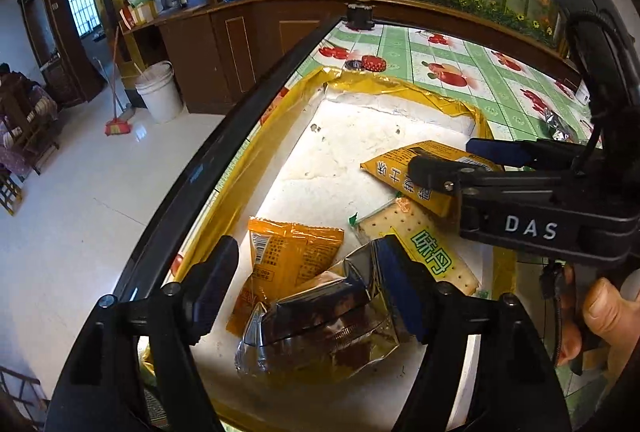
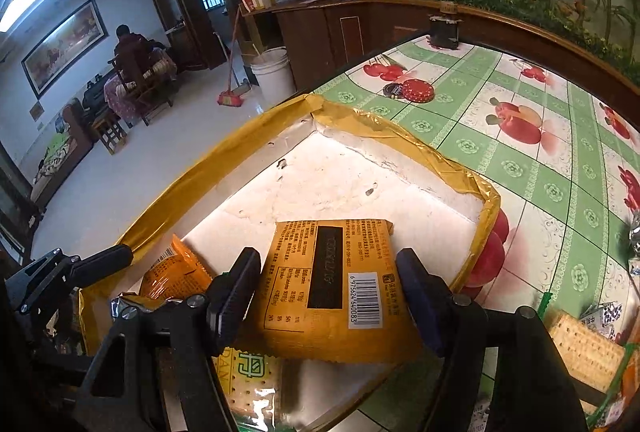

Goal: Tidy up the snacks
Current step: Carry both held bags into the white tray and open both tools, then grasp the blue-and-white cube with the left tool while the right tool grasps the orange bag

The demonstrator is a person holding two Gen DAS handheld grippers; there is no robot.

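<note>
Gold-rimmed white shallow box (image 2: 400,192): far half bare, open from above. Near half crowded: orange snack packets (image 1: 288,256), yellow flat packet (image 2: 332,284), clear dark-filled wrapper (image 1: 320,328), cracker pack (image 1: 424,252).

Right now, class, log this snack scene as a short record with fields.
Container: box with gold rim, on table
Inside: orange packet, silver packet, cracker pack
Left gripper: open, straddling the silver packet
Right gripper: closed on yellow packet, over the box
</note>
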